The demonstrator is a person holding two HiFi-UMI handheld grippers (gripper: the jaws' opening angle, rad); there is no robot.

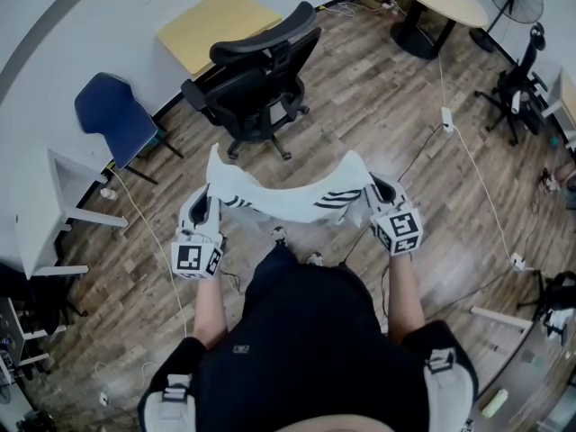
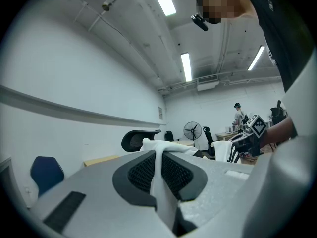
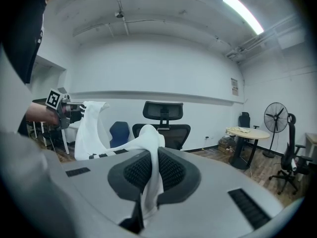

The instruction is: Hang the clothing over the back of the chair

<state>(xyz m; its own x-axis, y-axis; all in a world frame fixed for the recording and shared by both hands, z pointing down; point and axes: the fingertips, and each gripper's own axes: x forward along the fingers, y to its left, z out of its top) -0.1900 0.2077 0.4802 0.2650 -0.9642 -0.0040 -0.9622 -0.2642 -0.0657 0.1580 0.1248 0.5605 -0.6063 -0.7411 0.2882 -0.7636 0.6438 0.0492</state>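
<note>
Head view, forearms (image 1: 209, 309) outstretched, left tongs (image 1: 208, 202) and right tongs (image 1: 373, 190) each pinching white garment (image 1: 288, 201)

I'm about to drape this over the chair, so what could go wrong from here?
The left gripper and right gripper pinch only thin edges of the garment; it could slip out mid-drape. The chair stands on casters, so it may roll when nudged. Its raised headrest could snag the garment.

Open wood floor (image 1: 360, 106) before black office chair (image 1: 261, 79), blue chair (image 1: 112, 115) left, cable (image 1: 477, 174) right
</note>
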